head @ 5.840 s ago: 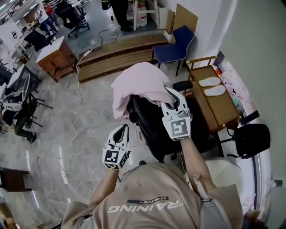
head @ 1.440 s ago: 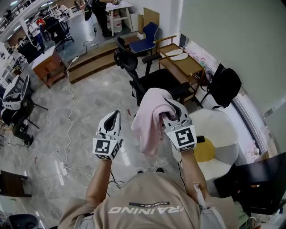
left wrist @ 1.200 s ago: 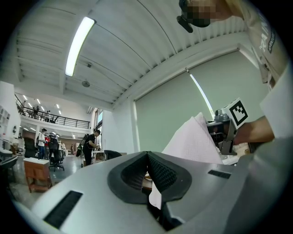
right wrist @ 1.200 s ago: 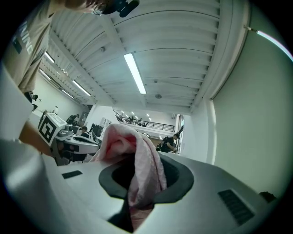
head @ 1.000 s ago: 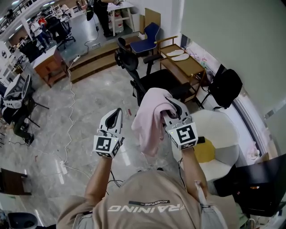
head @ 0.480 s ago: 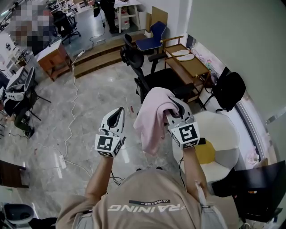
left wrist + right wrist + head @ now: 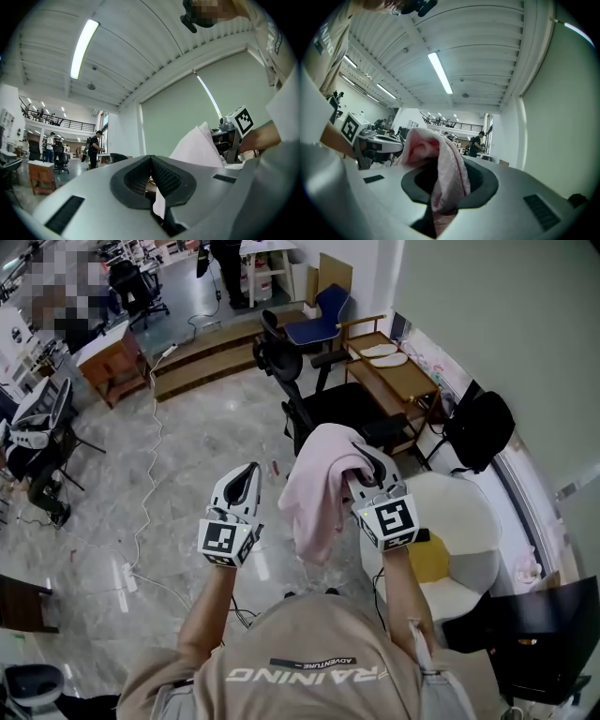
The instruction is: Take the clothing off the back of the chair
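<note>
Pink garment (image 7: 319,495) hangs pinched in the right gripper (image 7: 371,459), held up well clear of the black office chair (image 7: 333,407). Left gripper (image 7: 247,474) has its jaws together and empty, near the cloth but not touching it.

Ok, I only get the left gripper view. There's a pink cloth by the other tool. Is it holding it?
Observer: Yes. In the right gripper view the right tool pinches the pink cloth between its jaws.
Operator: Is it stuck on a chair?
Observer: No. In the head view the black chair stands beyond it with a bare back.
Operator: And my tool?
Observer: In the head view the left tool is beside the cloth, not touching it.
</note>
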`<action>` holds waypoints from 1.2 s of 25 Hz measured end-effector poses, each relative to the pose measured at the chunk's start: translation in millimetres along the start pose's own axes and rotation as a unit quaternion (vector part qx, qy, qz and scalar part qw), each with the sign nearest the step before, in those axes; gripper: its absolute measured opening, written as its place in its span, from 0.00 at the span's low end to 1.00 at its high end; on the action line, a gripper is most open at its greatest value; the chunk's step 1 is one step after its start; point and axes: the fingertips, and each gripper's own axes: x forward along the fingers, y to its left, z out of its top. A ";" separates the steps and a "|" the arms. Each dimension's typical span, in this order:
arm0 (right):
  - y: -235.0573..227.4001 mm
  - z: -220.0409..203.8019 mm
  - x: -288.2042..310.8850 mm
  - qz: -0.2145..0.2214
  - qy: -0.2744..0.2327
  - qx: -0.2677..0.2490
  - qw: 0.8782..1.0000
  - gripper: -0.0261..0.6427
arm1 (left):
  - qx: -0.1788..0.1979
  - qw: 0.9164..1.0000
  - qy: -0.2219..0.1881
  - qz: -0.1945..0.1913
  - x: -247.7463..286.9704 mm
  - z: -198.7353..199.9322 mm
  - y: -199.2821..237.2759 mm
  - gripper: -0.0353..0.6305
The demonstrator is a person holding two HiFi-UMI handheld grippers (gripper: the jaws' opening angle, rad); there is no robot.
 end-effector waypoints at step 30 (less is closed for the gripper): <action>8.6 -12.0 1.0 0.003 0.010 0.015 1.000 0.19 | 0.001 1.000 0.003 -0.002 -7.1 -3.7 5.1 0.07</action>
